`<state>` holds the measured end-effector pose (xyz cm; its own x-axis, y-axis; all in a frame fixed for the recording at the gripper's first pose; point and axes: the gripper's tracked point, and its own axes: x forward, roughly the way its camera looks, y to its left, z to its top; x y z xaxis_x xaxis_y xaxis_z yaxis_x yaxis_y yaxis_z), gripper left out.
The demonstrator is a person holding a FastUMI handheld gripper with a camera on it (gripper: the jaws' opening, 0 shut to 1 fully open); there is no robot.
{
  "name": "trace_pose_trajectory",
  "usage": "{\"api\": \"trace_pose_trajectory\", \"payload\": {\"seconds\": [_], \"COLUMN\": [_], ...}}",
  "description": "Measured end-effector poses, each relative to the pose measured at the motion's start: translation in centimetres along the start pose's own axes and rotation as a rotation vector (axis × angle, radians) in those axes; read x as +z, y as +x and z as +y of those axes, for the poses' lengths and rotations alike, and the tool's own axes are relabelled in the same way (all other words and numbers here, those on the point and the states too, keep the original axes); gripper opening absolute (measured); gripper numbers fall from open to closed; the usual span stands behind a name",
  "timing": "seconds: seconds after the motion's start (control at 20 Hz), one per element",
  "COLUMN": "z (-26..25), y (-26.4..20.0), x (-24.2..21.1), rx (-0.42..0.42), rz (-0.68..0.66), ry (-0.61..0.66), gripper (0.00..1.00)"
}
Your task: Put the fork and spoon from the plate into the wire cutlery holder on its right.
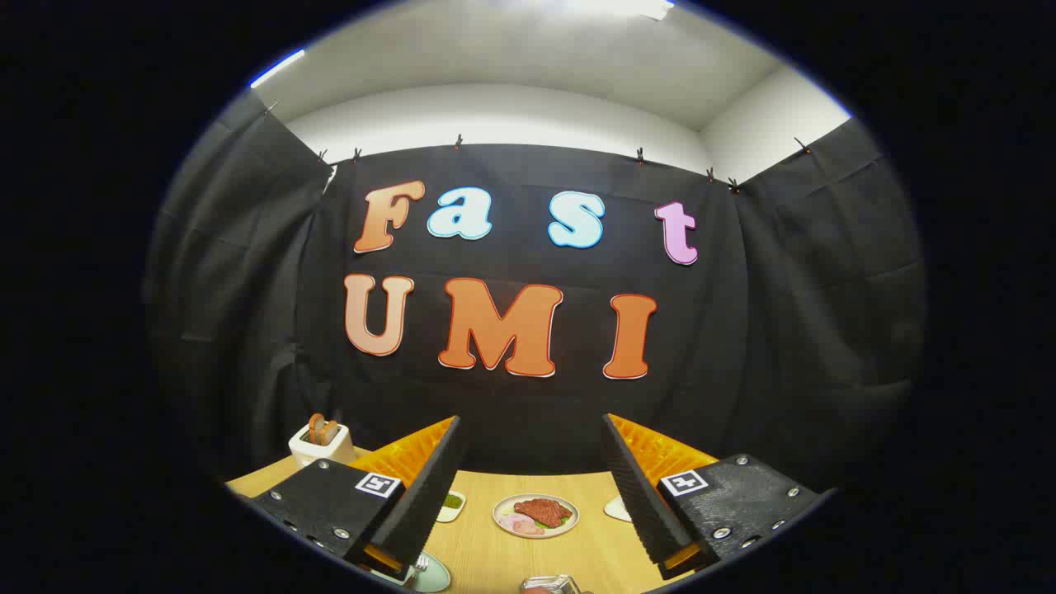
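My gripper (pixel 530 422) is open and held high over a wooden table (pixel 478 549), its fingers wide apart with nothing between them. Low down by the left finger, a slice of a pale green plate (pixel 434 574) peeks out. The tines of a fork (pixel 421 563) lie on it, and the rest of the plate is hidden behind the finger. The top of a shiny wire-like object (pixel 551 584), possibly the cutlery holder, shows just right of that plate. I see no spoon.
Beyond the fingers stands a plate of steak with garnish (pixel 535 515). A small dish of green sauce (pixel 451 504) sits to its left and a white dish (pixel 615 508) to its right. A white toaster with toast (pixel 321 443) is at the table's far left corner.
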<state>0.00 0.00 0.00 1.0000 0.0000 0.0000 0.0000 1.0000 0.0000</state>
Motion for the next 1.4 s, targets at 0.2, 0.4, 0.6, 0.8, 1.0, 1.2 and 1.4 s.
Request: {"api": "trace_pose_trajectory", "payload": {"seconds": [0.2,0.4,0.6,0.8,1.0,1.2,1.4], "z": [0.2,0.2,0.3,0.5,2.7,5.5,9.1], "y": [-0.4,-0.9,-1.4,-1.6,-1.1,-0.8,-1.2], "x": [0.7,0.8,0.1,0.3,-2.2,-8.0,-13.6], "rx": [0.0,-0.002,-0.016,-0.025,0.006,0.045,0.107], "rz": [-0.013,-0.009,0.014,0.011,0.084,0.282,0.481], "ry": [0.02,0.026,0.031,0.03,0.045,0.048,0.021], "gripper": [0.99,0.98,0.98,0.98,0.98,0.96,0.96]}}
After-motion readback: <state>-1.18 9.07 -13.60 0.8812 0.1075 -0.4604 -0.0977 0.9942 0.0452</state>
